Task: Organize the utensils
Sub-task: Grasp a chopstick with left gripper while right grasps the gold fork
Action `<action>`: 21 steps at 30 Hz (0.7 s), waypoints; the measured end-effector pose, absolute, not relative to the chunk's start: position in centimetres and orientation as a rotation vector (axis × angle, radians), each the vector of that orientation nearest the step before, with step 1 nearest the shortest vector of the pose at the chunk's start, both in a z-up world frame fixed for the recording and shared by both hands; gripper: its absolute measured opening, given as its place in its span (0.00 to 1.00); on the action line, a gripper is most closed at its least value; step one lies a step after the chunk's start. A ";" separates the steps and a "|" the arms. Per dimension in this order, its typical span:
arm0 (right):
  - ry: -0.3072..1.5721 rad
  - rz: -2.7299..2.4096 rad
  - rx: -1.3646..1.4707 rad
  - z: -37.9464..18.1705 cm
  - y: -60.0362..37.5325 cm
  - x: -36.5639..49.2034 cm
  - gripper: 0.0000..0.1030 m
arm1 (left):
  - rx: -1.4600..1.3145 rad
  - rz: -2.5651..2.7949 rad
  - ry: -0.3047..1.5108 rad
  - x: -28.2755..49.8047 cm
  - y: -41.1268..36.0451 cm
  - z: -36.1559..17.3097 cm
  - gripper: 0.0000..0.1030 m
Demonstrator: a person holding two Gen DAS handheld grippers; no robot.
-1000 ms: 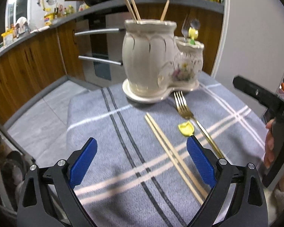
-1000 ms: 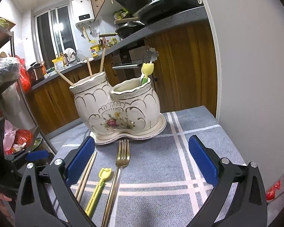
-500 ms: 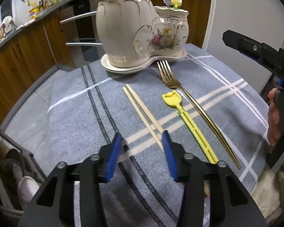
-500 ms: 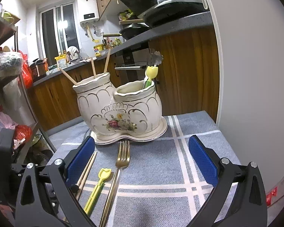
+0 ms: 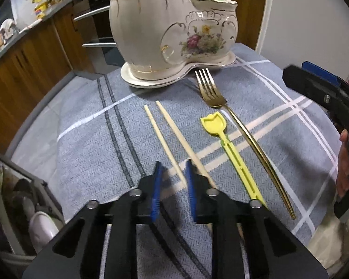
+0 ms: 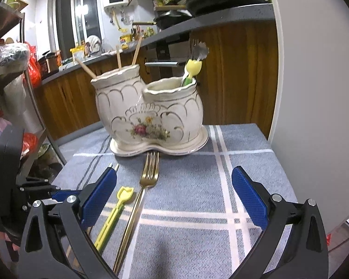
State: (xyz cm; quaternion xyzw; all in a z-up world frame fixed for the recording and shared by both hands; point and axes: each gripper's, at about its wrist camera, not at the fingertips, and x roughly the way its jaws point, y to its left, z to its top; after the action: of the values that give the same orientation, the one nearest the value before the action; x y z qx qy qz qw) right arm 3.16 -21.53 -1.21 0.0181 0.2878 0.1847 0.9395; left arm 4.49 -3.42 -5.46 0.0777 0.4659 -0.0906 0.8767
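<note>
Blue pads of the left tool [image 5: 172, 174] are closing on 1 of the 2 chopsticks [image 5: 172, 137] lying on the bench before the holder [image 5: 172, 34], so both should be gathered squarely first, while the right tool [image 6: 174, 200] waits wide.

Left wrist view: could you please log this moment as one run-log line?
left hand-held gripper: closing around one chopstick | right hand-held gripper: open, empty | fork: on cloth

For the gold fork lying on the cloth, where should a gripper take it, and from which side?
Grip the gold fork on its thin handle, below the tines, coming from above with pads either side. It lies flat, tines toward the ceramic holder, and the yellow pick lies close alongside, so clearance is tight.
</note>
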 end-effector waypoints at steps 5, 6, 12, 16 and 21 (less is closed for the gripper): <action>0.690 0.438 -0.020 -2.3 -20.6 3.3 0.95 | 0.176 -0.187 0.987 3.8 -2.6 -5.4 0.08; 0.712 0.449 -0.030 -2.6 -20.4 3.4 0.95 | 0.179 -0.188 0.987 3.5 -2.4 -5.4 0.08; 0.799 0.473 -0.073 -3.6 -18.7 3.5 0.69 | 0.197 -0.183 0.999 3.2 -1.1 -5.3 0.07; 0.866 0.494 -0.112 -4.3 -17.0 4.1 0.44 | 0.204 -0.185 1.003 3.4 -0.9 -5.4 0.07; 0.940 0.502 -0.110 -4.9 -15.8 4.8 0.25 | 0.207 -0.189 0.995 3.6 -1.0 -5.4 0.07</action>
State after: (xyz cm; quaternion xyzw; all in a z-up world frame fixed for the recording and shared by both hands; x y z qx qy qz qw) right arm 4.81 -15.81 -4.93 -0.0522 0.4476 0.2393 0.8600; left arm 3.64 -1.02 -5.41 0.0988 0.4756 -0.0902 0.8694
